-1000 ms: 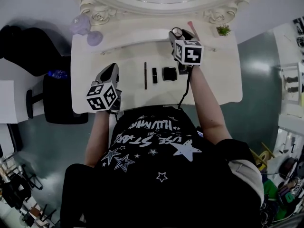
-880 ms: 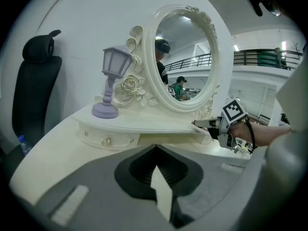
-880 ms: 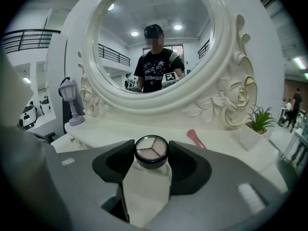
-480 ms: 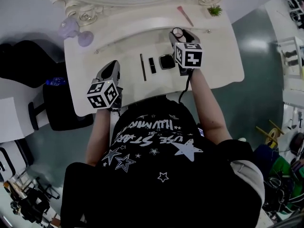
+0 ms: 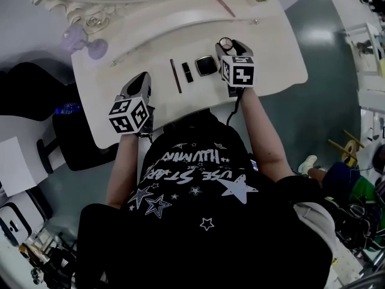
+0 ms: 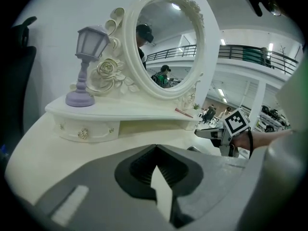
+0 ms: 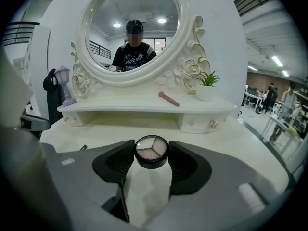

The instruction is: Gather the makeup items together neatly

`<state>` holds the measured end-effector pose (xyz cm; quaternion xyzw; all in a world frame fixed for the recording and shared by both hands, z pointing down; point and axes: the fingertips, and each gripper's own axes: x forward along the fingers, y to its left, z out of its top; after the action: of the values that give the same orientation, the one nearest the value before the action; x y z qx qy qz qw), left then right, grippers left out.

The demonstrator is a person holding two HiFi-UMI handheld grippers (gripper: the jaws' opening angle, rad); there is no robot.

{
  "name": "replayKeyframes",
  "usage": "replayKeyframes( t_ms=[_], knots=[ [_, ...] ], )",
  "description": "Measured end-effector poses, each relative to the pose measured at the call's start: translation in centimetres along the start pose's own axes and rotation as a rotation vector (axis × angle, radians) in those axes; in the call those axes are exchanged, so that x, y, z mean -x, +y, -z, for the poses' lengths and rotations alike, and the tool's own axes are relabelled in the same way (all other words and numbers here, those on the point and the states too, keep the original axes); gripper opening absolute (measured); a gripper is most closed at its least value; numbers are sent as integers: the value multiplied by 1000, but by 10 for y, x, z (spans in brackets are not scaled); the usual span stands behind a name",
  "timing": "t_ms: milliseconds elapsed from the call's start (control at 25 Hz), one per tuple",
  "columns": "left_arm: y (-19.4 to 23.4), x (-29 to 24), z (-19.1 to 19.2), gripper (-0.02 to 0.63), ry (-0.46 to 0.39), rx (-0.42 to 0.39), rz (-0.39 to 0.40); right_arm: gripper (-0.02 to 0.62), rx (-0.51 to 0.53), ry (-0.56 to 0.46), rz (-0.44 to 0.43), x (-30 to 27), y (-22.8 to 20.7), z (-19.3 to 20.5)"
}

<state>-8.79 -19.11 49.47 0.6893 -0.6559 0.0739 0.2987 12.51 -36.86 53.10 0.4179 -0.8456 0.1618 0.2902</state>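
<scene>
Right tool (image 7: 151,147) grips one round eyeshadow pot (image 7: 151,154); left tool (image 6: 155,147) is closed, empty. Upper centre on the table (image 5: 271,59): one pencil (image 5: 175,76), one lipstick (image 5: 187,72), one square compact (image 5: 206,65). Shirt (image 5: 198,221) print partly reads "USE STAR".

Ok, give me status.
Left gripper shut, empty. Right gripper shut on round compact. Pencil, lipstick, square compact in a row on table. Nothing in the way.

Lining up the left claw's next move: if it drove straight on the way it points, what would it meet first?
Most likely the bare tabletop just ahead of the left claw, which tilts downward. Behind that stands the raised shelf, though depth is hard to judge.
</scene>
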Motion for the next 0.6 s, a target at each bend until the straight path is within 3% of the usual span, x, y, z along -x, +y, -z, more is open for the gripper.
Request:
replayKeyframes(
  t_ms=[600],
  knots=[
    [-9, 1, 18, 2, 53, -24, 50, 252, -21, 103, 34, 3, -2, 62]
  ],
)
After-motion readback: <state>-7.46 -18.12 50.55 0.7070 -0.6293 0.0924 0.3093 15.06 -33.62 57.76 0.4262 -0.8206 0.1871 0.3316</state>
